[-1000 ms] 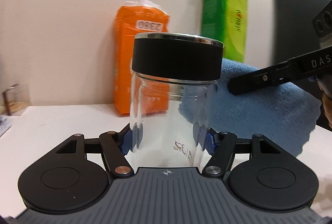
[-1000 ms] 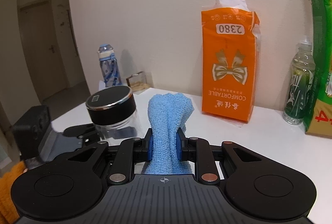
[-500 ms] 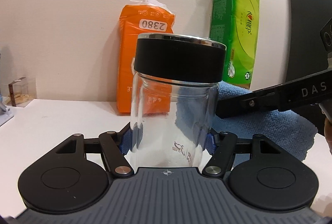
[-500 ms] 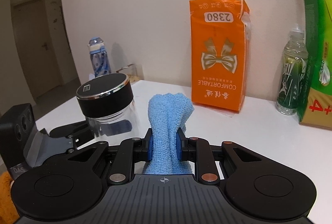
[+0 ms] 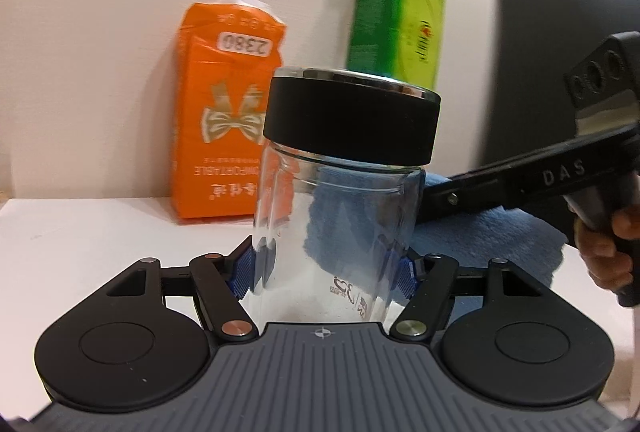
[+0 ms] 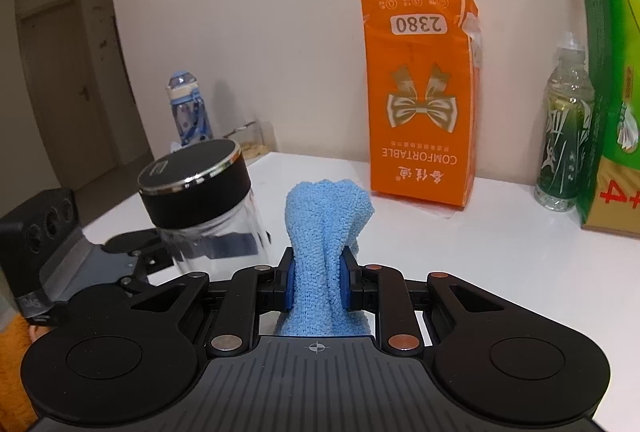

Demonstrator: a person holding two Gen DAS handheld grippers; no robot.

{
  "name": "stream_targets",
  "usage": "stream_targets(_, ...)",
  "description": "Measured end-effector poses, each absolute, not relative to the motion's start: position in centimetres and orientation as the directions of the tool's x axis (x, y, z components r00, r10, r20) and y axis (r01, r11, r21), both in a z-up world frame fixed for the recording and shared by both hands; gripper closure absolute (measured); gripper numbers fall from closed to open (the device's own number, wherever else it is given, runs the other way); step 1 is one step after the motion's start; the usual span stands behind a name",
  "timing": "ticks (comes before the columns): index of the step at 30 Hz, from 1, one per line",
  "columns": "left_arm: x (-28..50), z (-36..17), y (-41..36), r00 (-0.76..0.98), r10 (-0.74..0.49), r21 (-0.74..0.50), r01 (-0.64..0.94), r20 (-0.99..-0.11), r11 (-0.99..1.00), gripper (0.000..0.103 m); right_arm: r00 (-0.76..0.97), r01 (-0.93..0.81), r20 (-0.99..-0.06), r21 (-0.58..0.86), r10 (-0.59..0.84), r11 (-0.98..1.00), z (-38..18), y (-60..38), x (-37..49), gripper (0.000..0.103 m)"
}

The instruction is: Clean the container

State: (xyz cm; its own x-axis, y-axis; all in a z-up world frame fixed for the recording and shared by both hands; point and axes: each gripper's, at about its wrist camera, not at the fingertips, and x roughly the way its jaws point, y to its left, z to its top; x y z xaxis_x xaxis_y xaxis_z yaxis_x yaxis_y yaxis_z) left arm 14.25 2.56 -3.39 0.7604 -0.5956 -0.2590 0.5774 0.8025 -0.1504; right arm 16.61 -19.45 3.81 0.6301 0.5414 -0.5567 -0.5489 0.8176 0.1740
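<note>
left gripper (image 5: 326, 272) clamped the lidded glass jar (image 5: 340, 200) steady, so right gripper (image 6: 318, 286), pinching blue cloth (image 6: 326, 232), could wipe it.

A home room: a white table (image 6: 500, 252) against a plain wall carries an orange tissue pack (image 6: 420, 100), drink bottles (image 6: 566, 124) and a green tissue pack (image 5: 400, 4), with a doorway (image 6: 60, 92) beyond.

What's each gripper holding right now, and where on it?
Left gripper: glass jar, by its lower body. Right gripper: blue cloth, pinched mid-length.
</note>
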Motion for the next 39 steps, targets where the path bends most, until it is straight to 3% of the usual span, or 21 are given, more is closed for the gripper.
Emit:
stream_targets(16, 14.1, -3.7, 4.0, 0.714, -0.661, -0.183, 0.636, -0.231, 0.75, 0.021, 0.595, -0.541, -0.592, 0.204, 0.543, 0.816, 2.0, -18.0, 17.8, 0.085)
stream_targets(27, 13.2, -3.7, 3.3, 0.737, -0.635, -0.17, 0.612, -0.233, 0.772, 0.021, 0.585, -0.535, -0.592, 0.232, 0.554, 0.812, 1.4, -18.0, 18.3, 0.084)
stream_targets(39, 12.8, -3.5, 3.3, 0.743, -0.634, -0.17, 0.611, -0.215, 0.773, 0.022, 0.587, -0.559, -0.512, 0.304, 0.627, 0.771, 3.4, -18.9, 17.5, 0.084)
